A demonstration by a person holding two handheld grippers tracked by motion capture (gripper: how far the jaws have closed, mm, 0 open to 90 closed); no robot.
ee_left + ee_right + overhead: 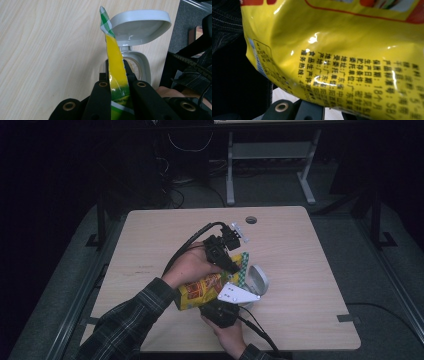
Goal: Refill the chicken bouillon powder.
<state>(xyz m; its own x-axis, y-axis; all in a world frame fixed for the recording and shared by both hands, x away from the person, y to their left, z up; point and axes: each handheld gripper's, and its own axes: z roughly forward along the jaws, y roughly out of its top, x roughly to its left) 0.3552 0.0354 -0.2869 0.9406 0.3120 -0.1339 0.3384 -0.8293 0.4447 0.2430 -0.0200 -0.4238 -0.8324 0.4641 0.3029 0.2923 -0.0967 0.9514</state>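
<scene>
**Two tools on one yellow packet above an open grey box**

One light wooden bench (150,240) carries the work, with one round cable hole (251,220) near its far edge. Two plaid-sleeved forearms come in from the near side, each hand holding one tool.

One yellow snack packet (202,290) is held off the bench between the tools, near the front middle. The left tool (231,265) has its jaws closed flat on the packet's upper end, just below the green-and-white checked seal strip (105,18), which stands up edge-on between them in the left gripper view. The right tool (227,309) meets the packet's lower end; in the right gripper view the packet's printed back fills the space over its jaws, so whether they grip it I cannot tell.

One small grey hinged box (256,282) sits on the bench just beyond the packet, lid raised. Its lid (140,27) and base (140,67) are partly hidden by the packet, and its tan contents are hard to make out.
</scene>
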